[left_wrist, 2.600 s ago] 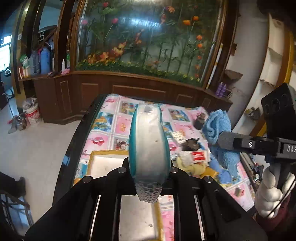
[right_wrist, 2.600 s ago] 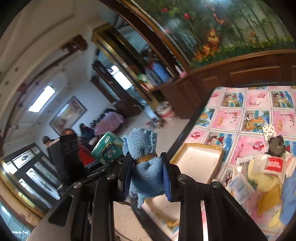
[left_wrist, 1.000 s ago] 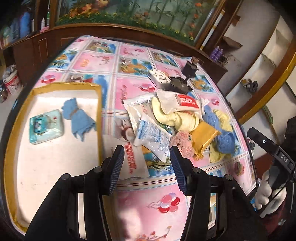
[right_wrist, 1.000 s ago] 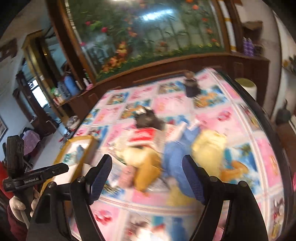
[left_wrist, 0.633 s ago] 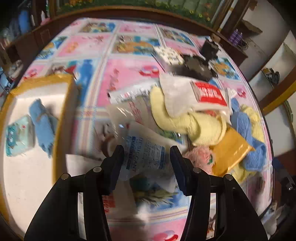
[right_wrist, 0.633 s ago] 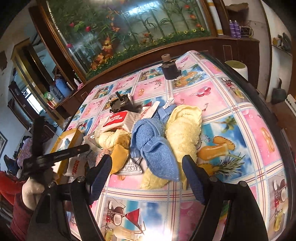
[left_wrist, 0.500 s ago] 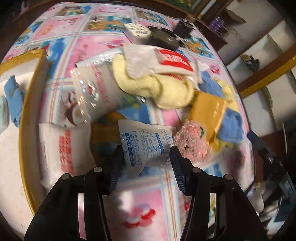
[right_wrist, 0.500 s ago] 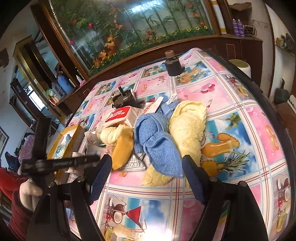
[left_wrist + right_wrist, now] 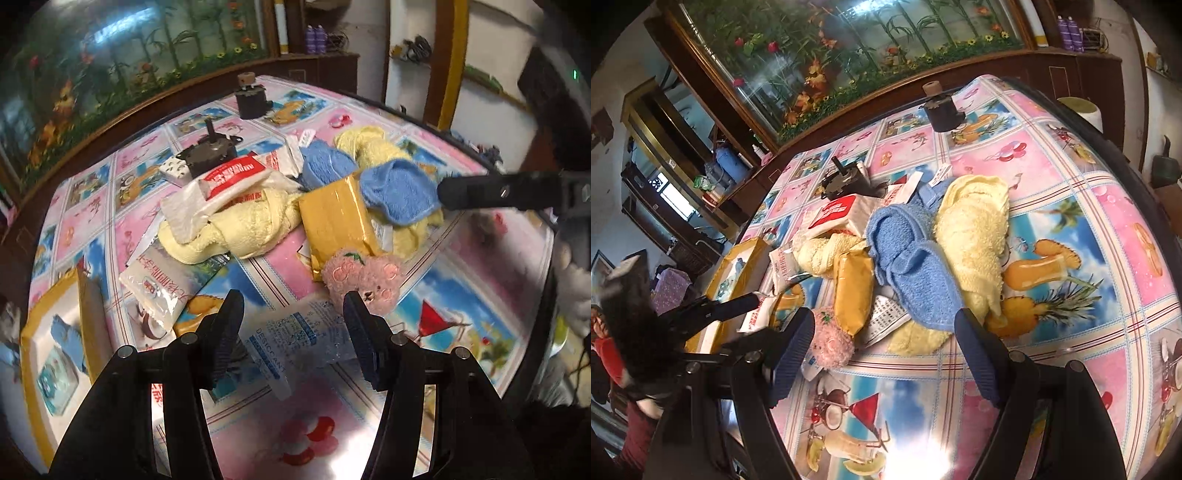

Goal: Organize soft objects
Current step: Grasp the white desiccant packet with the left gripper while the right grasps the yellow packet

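In the left wrist view, our left hand-held gripper (image 9: 291, 325) is spread wide and grasps nothing; the clear desiccant packet (image 9: 295, 338) lies on the worktop (image 9: 461, 280) between its fingers. At one o'clock the pink plush bear (image 9: 364, 278) sits touching a mustard packet (image 9: 338, 221). At eight o'clock the tray (image 9: 85, 295) holds a blue cloth (image 9: 64, 334).

In the right wrist view, our right hand-held gripper (image 9: 882, 354) is released wide and empty. At twelve o'clock a blue towel (image 9: 912, 266) lies against a yellow towel (image 9: 975, 236).

right gripper (image 9: 480, 192) blurred, tray (image 9: 35, 354) cut off
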{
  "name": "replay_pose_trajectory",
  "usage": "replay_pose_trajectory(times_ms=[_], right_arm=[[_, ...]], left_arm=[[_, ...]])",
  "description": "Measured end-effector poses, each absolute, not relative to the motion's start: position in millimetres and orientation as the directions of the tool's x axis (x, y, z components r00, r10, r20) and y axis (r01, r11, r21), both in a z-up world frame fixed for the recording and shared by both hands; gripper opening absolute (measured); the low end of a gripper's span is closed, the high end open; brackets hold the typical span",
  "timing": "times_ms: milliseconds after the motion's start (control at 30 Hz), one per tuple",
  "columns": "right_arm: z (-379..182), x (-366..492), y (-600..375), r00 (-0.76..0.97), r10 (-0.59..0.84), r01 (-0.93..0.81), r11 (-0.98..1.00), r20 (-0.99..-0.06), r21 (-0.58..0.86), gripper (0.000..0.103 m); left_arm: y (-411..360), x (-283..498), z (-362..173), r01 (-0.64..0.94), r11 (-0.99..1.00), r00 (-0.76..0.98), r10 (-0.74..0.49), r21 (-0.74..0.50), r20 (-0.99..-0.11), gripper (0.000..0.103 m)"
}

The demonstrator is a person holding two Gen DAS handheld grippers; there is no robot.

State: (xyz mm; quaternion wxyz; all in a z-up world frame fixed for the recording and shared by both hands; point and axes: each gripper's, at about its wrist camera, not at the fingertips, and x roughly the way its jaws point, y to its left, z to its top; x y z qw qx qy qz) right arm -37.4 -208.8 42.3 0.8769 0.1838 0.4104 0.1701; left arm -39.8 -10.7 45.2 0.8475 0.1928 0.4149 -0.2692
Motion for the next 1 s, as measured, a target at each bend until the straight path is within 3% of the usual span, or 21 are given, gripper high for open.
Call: replay_pose_trajectory(times_ms=[200,267,467,600,767,800,867,933,1000], right_arm=[[45.2,-24.3,-183.8,0.522,0.552,-0.213,0.823,-0.651,0.527,0.079],[43.8,-16.9,-169.5,0.503,0.547,-0.226,0.830,-0.669,0.509,0.078],[38.3,-0.1,-136.6,0.496,0.471,-0.230,0.881,-0.730,0.413,0.072],[32.0,7.4,-120.1,0.477,0.429,-0.240,0.903,-0.767,0.356,0.062],[20.9,20.8,-102.7,0.447,0.369,-0.238,0.927,-0.815,0.289,0.060],[17.9,23.4,-100.9,0.443,0.354,-0.230,0.933,-0.824,0.278,0.054],[11.8,28.8,-101.2,0.426,0.345,-0.211,0.937,-0.836,0.279,0.031],[9.9,30.3,-106.9,0.421,0.383,-0.197,0.924,-0.822,0.329,0.018],[11.9,26.2,-110.1,0.433,0.385,-0.195,0.923,-0.815,0.333,0.015]], left_arm=[[-10.2,-37.9,17.2,0.672,0.740,0.351,-0.339,-0.017,-0.873,0.056],[-7.2,-46.1,19.4,0.680,0.731,0.311,-0.362,-0.061,-0.879,0.051],[-0.7,-69.7,36.0,0.687,0.726,0.399,-0.362,0.013,-0.843,0.051],[-7.1,-70.9,21.3,0.698,0.713,0.402,-0.316,0.065,-0.860,0.052],[-13.1,-84.5,11.4,0.688,0.714,0.444,-0.277,0.126,-0.852,0.056],[-11.8,-82.5,11.2,0.673,0.733,0.433,-0.281,0.101,-0.856,0.051],[-4.4,-76.3,14.1,0.635,0.769,0.437,-0.286,0.068,-0.853,0.037],[5.3,-70.3,17.4,0.604,0.797,0.414,-0.321,-0.006,-0.852,0.003],[17.8,-70.6,21.7,0.577,0.815,0.414,-0.351,-0.057,-0.840,0.003]])
